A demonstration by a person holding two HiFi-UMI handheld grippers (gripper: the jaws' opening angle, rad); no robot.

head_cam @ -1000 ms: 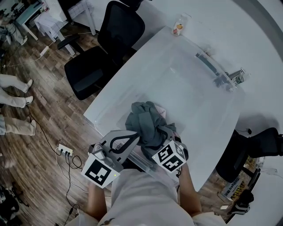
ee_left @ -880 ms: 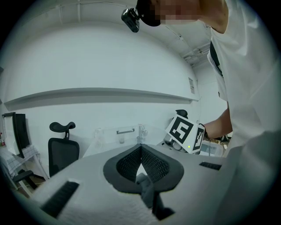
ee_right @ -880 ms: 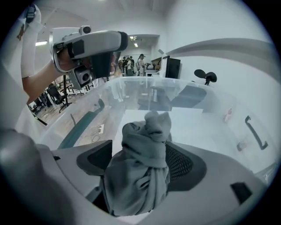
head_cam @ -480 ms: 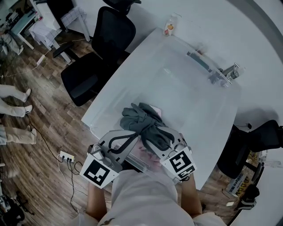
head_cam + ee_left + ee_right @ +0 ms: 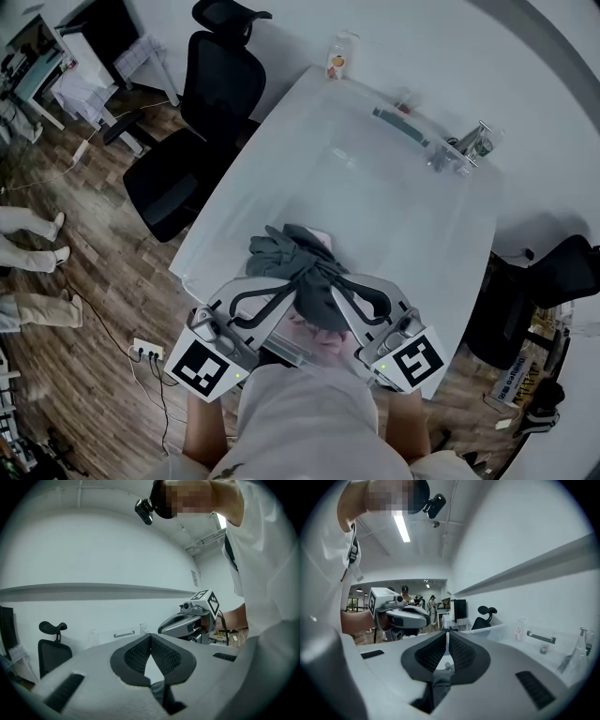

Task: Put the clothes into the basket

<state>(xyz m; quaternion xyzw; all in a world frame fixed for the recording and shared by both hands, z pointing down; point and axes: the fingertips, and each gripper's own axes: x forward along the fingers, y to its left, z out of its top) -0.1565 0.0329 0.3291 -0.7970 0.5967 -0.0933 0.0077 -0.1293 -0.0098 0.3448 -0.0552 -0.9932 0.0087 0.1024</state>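
A crumpled grey garment [image 5: 298, 265] hangs bunched over the near end of a large clear basket [image 5: 375, 197] on the white table. My left gripper [image 5: 292, 287] is shut on its left side. My right gripper [image 5: 330, 283] has just been closing and now pinches the garment's right side. Dark grey cloth [image 5: 161, 696] shows under the closed pads in the left gripper view, and grey cloth [image 5: 439, 681] does too in the right gripper view. A pink garment [image 5: 314, 330] lies beneath the grey one, partly hidden by both grippers.
A black office chair [image 5: 202, 122] stands left of the table and another [image 5: 558, 277] at the right. A small bottle [image 5: 336, 56] sits at the table's far corner, with clear items [image 5: 459, 148] at the far right edge. A power strip [image 5: 145, 352] lies on the floor.
My right gripper has swung up from pointing down into the clothes and shut on the grey garment. Its marker cube moved right and lower in the picture. The garment now stretches between both grippers.
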